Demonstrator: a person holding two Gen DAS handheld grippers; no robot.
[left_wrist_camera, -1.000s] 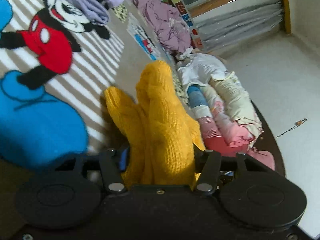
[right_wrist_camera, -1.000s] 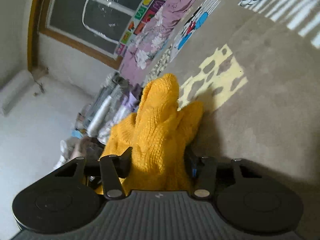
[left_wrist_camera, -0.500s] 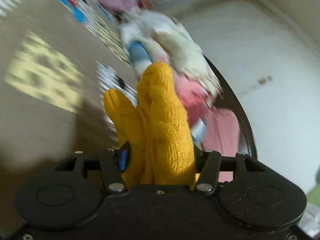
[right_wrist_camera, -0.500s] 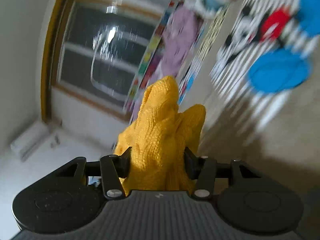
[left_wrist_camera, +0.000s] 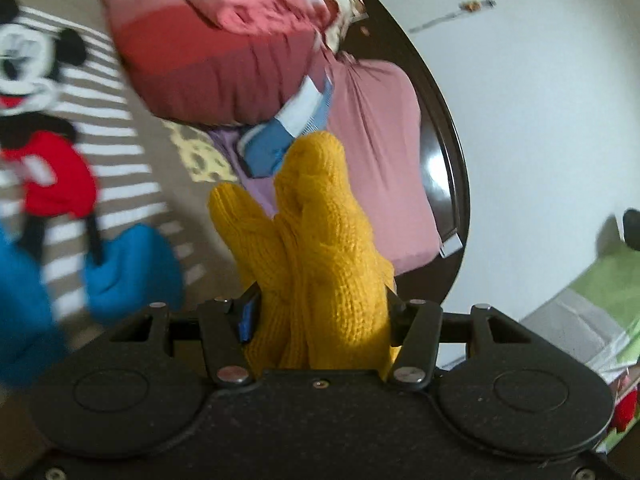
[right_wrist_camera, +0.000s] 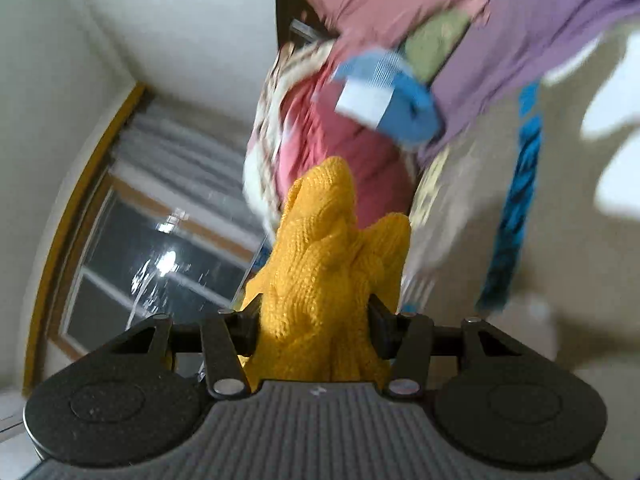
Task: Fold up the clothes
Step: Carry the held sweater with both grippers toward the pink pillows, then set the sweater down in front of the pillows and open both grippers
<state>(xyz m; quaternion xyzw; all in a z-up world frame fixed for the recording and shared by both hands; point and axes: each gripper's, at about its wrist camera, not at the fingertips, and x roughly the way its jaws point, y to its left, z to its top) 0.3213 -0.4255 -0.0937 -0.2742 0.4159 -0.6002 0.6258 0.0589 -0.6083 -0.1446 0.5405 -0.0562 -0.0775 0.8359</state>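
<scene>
**Both grippers clamped on yellow knit; laundry pile ahead**

Left gripper [left_wrist_camera: 320, 316]: jaws closed on a bunched fold of the yellow knit garment [left_wrist_camera: 316, 248]. The fabric fills the gap between the fingers and rises forward of them in two rounded lobes. Directly beyond the jaws lies a heap of clothes: a pink garment [left_wrist_camera: 376, 152] ahead and to the right, a dark red garment [left_wrist_camera: 216, 72] ahead and to the left, and a blue-and-white piece [left_wrist_camera: 288, 132] just past the tip of the knit. A purple cloth [left_wrist_camera: 256, 184] shows beneath the blue piece. To the left of the jaws spreads a Mickey Mouse blanket [left_wrist_camera: 44, 128]. To the right runs a dark curved frame [left_wrist_camera: 444, 152].

Right gripper [right_wrist_camera: 314, 320]: jaws closed on the yellow knit garment [right_wrist_camera: 328, 256], which bulges between and ahead of the fingers. Ahead sit the blurred dark red garment [right_wrist_camera: 344, 136], the blue-and-white piece [right_wrist_camera: 384, 100] and the purple cloth [right_wrist_camera: 532, 32] up to the right. A window [right_wrist_camera: 160, 256] lies left of the jaws.

Whether the knit touches the pile cannot be told.
</scene>
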